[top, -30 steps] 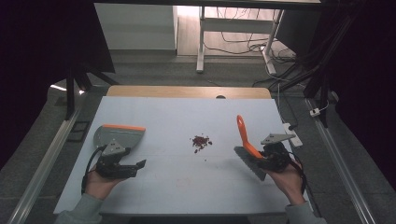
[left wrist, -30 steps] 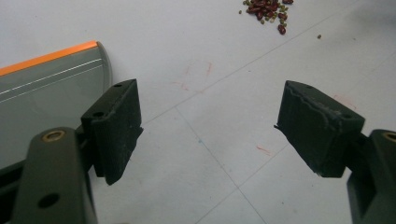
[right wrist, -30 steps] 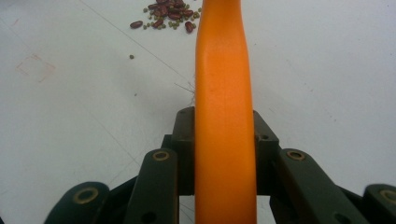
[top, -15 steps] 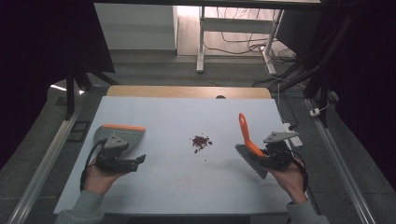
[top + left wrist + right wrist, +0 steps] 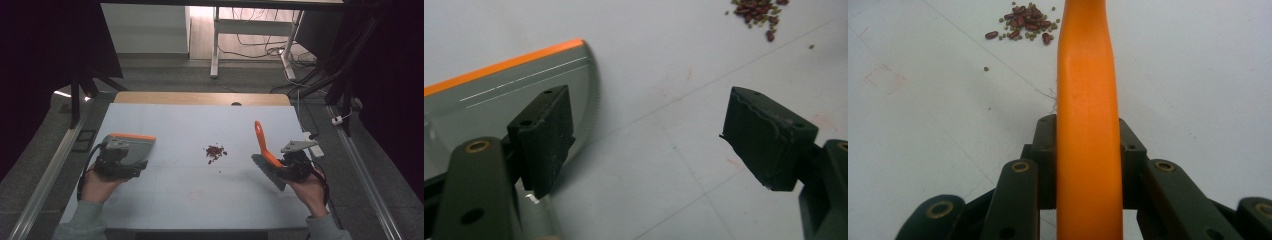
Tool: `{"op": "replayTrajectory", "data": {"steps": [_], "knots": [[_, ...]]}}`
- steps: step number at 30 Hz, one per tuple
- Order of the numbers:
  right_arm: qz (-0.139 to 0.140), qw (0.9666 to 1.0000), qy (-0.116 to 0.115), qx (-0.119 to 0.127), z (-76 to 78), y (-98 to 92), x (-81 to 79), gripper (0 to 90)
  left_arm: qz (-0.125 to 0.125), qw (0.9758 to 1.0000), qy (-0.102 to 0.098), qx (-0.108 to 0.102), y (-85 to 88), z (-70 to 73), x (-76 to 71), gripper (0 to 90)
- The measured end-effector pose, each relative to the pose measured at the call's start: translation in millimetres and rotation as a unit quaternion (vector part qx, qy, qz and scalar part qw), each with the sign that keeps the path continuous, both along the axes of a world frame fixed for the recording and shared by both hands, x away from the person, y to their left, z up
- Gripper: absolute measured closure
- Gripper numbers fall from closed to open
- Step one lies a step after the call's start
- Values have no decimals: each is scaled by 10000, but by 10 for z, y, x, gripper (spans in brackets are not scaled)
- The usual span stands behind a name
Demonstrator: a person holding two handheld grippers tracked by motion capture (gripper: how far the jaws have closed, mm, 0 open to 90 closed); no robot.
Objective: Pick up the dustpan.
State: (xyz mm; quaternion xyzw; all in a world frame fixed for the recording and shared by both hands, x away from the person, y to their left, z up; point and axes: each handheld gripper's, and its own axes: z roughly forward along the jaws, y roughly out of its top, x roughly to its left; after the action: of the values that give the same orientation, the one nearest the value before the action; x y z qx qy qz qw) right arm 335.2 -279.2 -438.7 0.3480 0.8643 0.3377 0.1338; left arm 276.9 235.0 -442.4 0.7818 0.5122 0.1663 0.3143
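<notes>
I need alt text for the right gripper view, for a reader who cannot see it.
The right gripper is shut on the orange handle of a brush, which runs up the middle of the picture. Beyond it, a small pile of beans lies on the pale table.

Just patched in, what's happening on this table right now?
A person is set up to sweep. The right tongs are clamped on the orange handle of a brush. The left tongs stand open beside a grey dustpan. A small pile of beans lies between them on the table, unswept.

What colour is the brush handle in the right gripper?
Orange. The brush handle shows best in the right gripper view, clamped in the right gripper.
</notes>
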Motion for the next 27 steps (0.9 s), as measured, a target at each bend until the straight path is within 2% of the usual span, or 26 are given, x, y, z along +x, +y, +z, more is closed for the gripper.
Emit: {"op": "replayTrajectory", "data": {"steps": [5,9,18,22,27], "knots": [[-50,10000,-1,-8,5,-15,-2,704,242,9995,161,82,161,-26,4,207],[-4,10000,19,-48,-16,4,9,704,450,9983,342,163,276,-76,23,204],[16,9999,72,-93,-57,12,35,704,888,9929,749,258,503,-250,74,201],[10,9999,73,-92,-55,9,37,704,907,9913,936,170,549,-338,106,198],[-8,9999,88,-96,-61,5,36,704,1015,9875,1193,156,604,-457,150,194]]}}
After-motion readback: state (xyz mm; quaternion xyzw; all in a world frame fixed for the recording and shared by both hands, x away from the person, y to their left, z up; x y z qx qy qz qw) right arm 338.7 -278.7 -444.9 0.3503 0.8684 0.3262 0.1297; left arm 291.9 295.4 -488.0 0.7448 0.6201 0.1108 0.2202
